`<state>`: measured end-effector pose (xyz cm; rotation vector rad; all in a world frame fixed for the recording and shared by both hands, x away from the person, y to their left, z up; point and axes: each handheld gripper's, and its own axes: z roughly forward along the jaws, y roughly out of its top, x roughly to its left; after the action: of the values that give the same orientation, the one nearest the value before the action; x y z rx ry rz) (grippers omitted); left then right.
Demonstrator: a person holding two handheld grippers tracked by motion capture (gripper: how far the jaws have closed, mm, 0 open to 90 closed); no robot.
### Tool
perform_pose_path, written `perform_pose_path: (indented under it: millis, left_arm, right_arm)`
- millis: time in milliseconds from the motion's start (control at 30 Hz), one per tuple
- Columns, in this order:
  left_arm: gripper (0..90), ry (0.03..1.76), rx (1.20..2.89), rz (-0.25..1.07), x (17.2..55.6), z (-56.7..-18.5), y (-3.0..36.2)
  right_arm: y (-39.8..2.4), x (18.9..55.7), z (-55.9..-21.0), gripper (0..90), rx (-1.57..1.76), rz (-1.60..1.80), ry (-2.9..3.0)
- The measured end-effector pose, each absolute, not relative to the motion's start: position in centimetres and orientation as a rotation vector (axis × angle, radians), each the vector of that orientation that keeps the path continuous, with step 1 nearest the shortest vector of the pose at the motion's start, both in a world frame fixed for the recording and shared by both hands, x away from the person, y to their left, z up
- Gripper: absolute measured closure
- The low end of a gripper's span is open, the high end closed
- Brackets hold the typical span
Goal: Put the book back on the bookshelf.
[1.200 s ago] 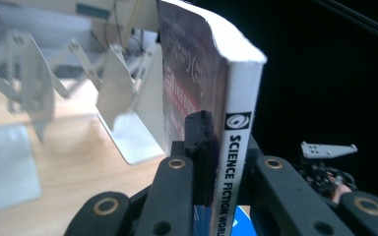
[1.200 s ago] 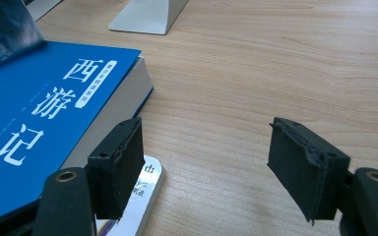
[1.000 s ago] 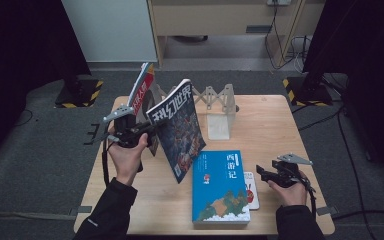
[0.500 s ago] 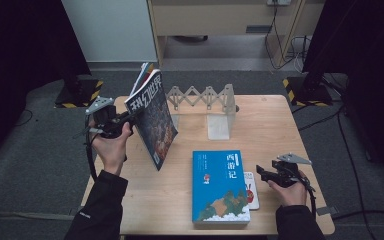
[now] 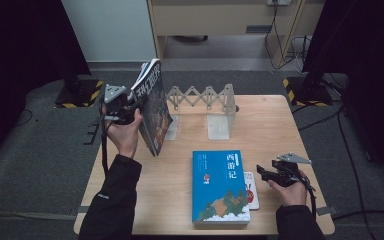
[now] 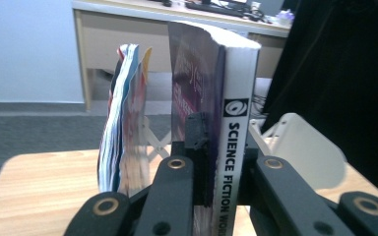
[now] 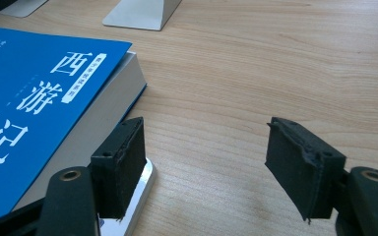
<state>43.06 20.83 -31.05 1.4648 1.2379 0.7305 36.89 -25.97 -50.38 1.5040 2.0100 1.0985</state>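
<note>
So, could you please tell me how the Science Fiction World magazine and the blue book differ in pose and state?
The Science Fiction World magazine stands upright, lifted near the table's left edge; the blue book lies flat, cover up, near the front. The magazine is clamped in the left hand-held gripper; the blue book is unheld, with the right hand-held gripper open beside it. The magazine's cover is dark, the book's bright blue. Both covers carry Chinese characters.

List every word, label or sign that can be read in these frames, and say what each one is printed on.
"SCIENCE FICTION WOR", cut off below: spine of the magazine clamped in the left gripper.
"西游记": large white characters on the cover of the blue book lying flat on the table.
Smaller print on the blue cover: too small to read.
Large white characters on the magazine's cover in the high view: too tilted to read.
</note>
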Motion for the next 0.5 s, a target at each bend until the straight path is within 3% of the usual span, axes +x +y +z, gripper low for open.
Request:
perform_pose_path:
  millis: [233,500]
  left_arm:
    - [81.8,1.289,1.440,0.696,45.0,-32.2,20.4]
    - [81.8,1.265,1.491,0.802,45.4,-32.3,18.9]
  right_arm:
    - [-26.1,36.9,-50.4,31.6,1.496,1.095,2.017]
    - [-26.1,37.0,-50.4,31.9,1.495,1.098,2.021]
